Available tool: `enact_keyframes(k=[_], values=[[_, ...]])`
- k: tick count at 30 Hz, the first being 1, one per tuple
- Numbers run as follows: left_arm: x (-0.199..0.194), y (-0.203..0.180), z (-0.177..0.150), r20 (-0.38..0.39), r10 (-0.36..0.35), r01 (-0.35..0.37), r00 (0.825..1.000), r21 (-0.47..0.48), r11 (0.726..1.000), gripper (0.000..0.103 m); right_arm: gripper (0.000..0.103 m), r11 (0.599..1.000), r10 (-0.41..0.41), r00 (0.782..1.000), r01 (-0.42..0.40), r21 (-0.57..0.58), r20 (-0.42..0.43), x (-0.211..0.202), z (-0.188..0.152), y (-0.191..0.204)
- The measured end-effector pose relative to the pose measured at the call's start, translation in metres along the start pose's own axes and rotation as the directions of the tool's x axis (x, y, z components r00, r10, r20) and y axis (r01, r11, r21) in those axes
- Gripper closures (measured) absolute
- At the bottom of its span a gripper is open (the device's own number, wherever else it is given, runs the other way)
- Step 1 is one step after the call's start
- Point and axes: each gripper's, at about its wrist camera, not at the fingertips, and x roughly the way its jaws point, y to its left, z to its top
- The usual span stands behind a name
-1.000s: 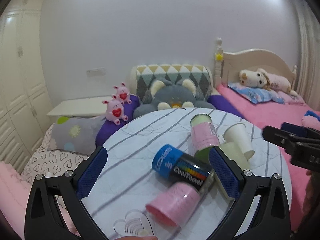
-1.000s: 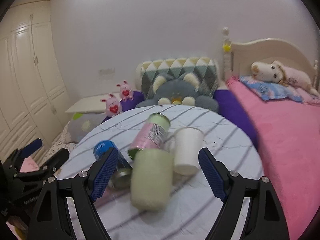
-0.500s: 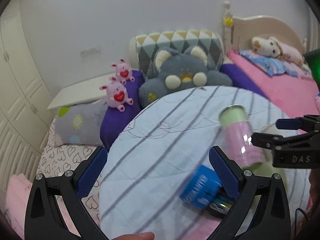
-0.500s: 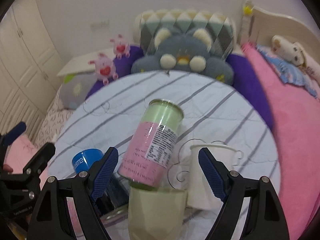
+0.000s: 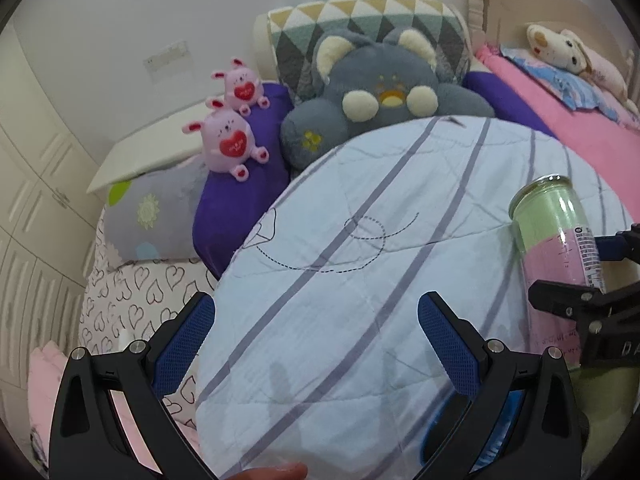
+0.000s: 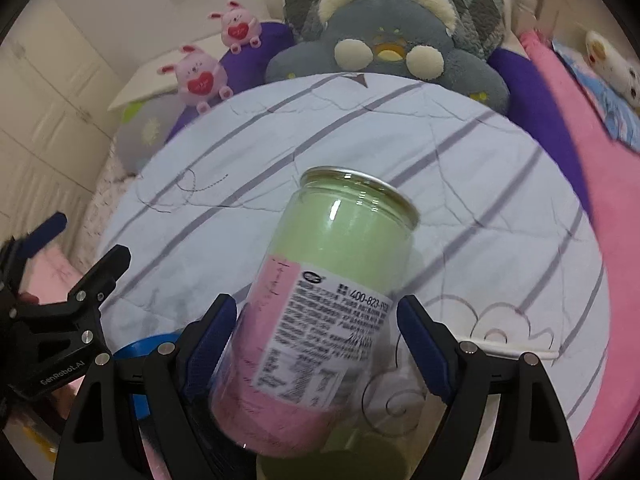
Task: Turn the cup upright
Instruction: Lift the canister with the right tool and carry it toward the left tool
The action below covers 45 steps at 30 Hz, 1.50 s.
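- Cup [image 6: 332, 462], pale green, sits at the very bottom edge of the right wrist view, under the near end of the drink can. Only a strip of it shows, so I cannot tell if it lies or stands.
- Far left: two pink toy rabbits [image 5: 228, 140] on purple and grey cushions, off the table.
- Left gripper [image 5: 316, 304]: jaws wide apart, nothing between them. It hangs over the left half of the striped tablecloth [image 5: 360, 240], above bare cloth.
- Blue tin [image 6: 136, 354]: a small part shows, on the cloth between the two grippers, just beside the right gripper's left finger.
- Grey plush toy [image 5: 380, 92] slumps against the far rim of the table, a patterned cushion behind it.
- Drink can [image 6: 340, 280], green top, pink label below, lies tilted on the cloth with its metal rim pointing away and slightly right.
- Right gripper [image 6: 314, 304]: jaws apart, one on either side of the can's labelled middle. The left pad looks close to or touching the can; a gap shows at the right pad. Not clamped.
- White cup [image 6: 404, 396], blurred, just right of the can near the right finger; posture unclear.
- Far right: pink bed [image 6: 616, 240] alongside the table.
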Motion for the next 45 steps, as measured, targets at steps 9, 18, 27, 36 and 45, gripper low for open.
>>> enact_keyframes(k=[9,18,27,36,45], values=[[0.009,0.006,-0.003,-0.021,0.007,-0.008,1.000,-0.015,1.000,0.000,0.021,0.995,-0.037,0.999,0.034,-0.089,-0.028,0.007,0.007,0.017],[-0.008,0.017,-0.003,0.009,0.015,-0.015,1.000,-0.046,0.999,0.000,0.021,0.998,0.011,1.000,-0.012,-0.058,-0.025,-0.013,0.008,0.007],[-0.041,0.023,-0.002,0.063,0.047,-0.044,0.997,-0.052,0.998,0.000,0.021,0.998,0.001,1.000,0.001,-0.063,0.030,-0.041,0.014,0.013],[-0.105,0.019,-0.009,0.144,0.067,-0.062,0.987,-0.036,0.997,0.000,0.021,0.996,-0.004,0.994,0.014,-0.094,0.107,-0.099,-0.004,0.020],[-0.161,0.006,-0.045,0.184,0.060,-0.056,0.981,-0.023,0.998,0.000,0.021,0.991,-0.022,0.989,0.041,-0.128,0.146,-0.145,-0.053,0.030]])
